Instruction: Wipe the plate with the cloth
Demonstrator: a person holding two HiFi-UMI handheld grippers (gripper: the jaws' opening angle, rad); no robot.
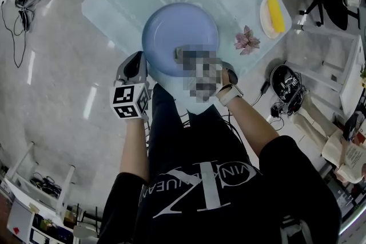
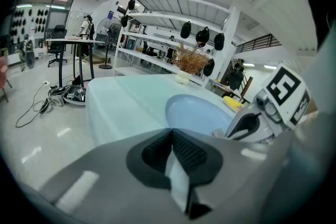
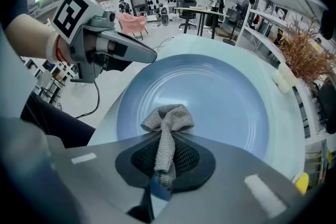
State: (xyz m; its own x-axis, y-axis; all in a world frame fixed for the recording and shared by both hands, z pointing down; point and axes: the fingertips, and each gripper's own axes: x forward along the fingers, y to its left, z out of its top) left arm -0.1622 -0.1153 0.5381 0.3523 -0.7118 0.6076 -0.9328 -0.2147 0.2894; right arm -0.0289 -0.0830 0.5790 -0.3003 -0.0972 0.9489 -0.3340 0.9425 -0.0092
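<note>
Cloth point(image 3: 168, 118) hangs clenched in right gripper point(image 3: 164, 150), its bunched end on the blue plate point(image 3: 226, 92); left gripper point(image 2: 172, 140) clamps the plate's rim.

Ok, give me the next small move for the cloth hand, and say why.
Probably sweep the right gripper forward across the plate. Its jaws are shut on the cloth, whose bunched end lies only on the plate's near part. The plate's centre and far side lie bare ahead of it.
</note>
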